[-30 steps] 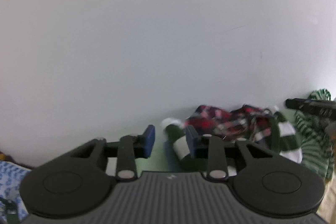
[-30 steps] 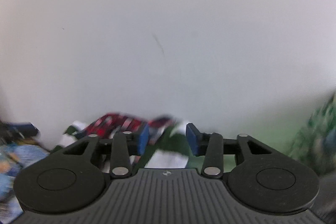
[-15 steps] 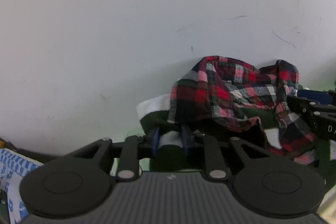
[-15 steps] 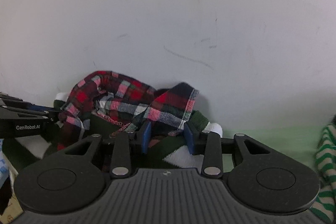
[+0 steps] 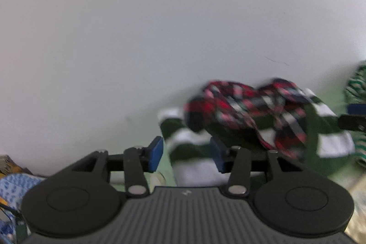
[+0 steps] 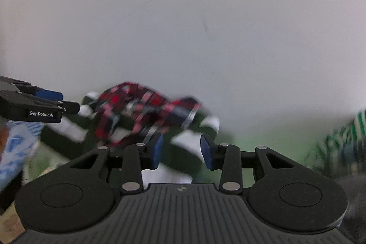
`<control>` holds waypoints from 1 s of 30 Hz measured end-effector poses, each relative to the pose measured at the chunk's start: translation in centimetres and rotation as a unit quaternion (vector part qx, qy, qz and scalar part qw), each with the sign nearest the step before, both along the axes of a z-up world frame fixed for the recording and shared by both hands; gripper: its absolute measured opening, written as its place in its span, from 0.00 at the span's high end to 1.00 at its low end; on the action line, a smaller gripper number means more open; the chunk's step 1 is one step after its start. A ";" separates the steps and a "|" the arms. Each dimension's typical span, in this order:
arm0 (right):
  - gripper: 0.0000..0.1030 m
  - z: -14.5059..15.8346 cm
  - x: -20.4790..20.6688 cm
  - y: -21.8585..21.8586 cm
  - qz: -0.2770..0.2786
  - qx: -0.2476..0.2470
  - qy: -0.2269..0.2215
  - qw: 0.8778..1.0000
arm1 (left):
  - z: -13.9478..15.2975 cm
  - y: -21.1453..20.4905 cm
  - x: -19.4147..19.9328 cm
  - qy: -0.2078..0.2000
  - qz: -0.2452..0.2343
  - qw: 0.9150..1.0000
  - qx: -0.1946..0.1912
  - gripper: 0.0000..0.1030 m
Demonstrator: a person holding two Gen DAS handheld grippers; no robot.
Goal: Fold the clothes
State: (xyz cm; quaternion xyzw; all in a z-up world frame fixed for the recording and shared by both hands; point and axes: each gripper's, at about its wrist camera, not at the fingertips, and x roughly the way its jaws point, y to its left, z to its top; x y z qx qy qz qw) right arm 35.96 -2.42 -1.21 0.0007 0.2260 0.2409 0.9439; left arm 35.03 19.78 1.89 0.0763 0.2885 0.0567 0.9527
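A red plaid shirt [image 5: 247, 106] lies crumpled on top of a dark green and white striped garment [image 5: 189, 143] against a white wall. My left gripper [image 5: 186, 153] is open, its blue pads either side of the striped garment's end. My right gripper [image 6: 180, 150] is open too, with the striped garment [image 6: 183, 152] between its pads and the plaid shirt [image 6: 146, 111] just beyond to the left. The left gripper also shows in the right wrist view [image 6: 49, 101]. Both views are blurred.
A green and white striped cloth [image 5: 356, 88] lies at the far right, also in the right wrist view [image 6: 343, 136]. A blue patterned white cloth [image 5: 16, 184] lies at the lower left. The surface under the clothes is light green [image 6: 247, 141]. The white wall [image 5: 160, 26] fills the upper view.
Both grippers were closing on the striped garment half a second ago; now both are open wide and have drawn back a little. The clothes pile sits lower in both views.
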 end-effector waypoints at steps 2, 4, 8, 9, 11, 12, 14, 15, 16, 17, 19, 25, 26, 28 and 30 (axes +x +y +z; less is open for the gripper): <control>0.63 -0.4 0.8 -0.3 -0.002 0.022 0.034 0.999 | -0.9 0.0 -0.5 0.023 -0.002 1.000 -0.012 0.55; 0.67 -1.0 2.1 -0.2 -0.015 0.038 0.066 0.997 | -1.8 -0.2 -0.7 0.036 -0.002 0.999 -0.019 0.55; 0.70 -2.7 5.2 0.4 -0.036 0.053 0.120 0.991 | -2.2 0.0 -0.4 0.046 0.007 0.998 -0.052 0.55; 0.69 -3.0 5.7 0.6 -0.037 0.051 0.123 0.990 | -2.5 -0.3 0.2 0.048 0.004 0.998 -0.047 0.54; 0.64 -3.5 6.4 1.1 -0.041 0.044 0.125 0.990 | -2.5 -1.0 0.2 0.045 0.000 0.999 -0.015 0.53; 0.58 -3.4 6.5 1.2 -0.046 0.038 0.121 0.991 | -2.3 -1.1 -0.1 0.046 0.000 0.999 -0.006 0.53; 0.58 -2.7 6.1 1.0 -0.050 0.032 0.119 0.991 | -1.6 -1.2 -0.3 0.054 0.006 0.998 -0.005 0.52; 0.58 -2.2 5.5 0.8 -0.051 0.028 0.113 0.992 | -1.3 -1.1 -0.5 0.058 0.011 0.998 -0.013 0.52; 0.58 -1.8 4.7 0.6 -0.055 0.021 0.104 0.993 | -0.9 -1.0 -0.6 0.061 0.017 0.998 -0.020 0.52; 0.58 -1.3 3.7 0.3 -0.061 0.014 0.096 0.993 | -0.6 -0.9 -0.8 0.060 0.023 0.998 -0.029 0.49; 0.57 -0.5 1.8 -0.2 -0.069 0.005 0.082 0.994 | -0.1 -1.0 -1.4 0.054 0.042 0.997 -0.044 0.39; 0.43 1.4 -3.4 -1.1 -0.090 0.003 0.075 0.993 | 1.7 -2.3 -4.4 0.042 0.072 0.995 -0.058 0.15; 0.42 1.7 -4.1 -1.2 -0.097 0.008 0.079 0.992 | 1.9 -2.5 -5.1 0.043 0.073 0.994 -0.063 0.10; 0.39 2.2 -5.8 -1.4 -0.103 0.018 0.091 0.990 | 2.3 -2.8 -6.4 0.046 0.074 0.993 -0.075 0.10; 0.38 2.6 -7.5 -1.2 -0.105 0.019 0.099 0.989 | 2.5 -3.2 -7.8 0.054 0.077 0.991 -0.090 0.10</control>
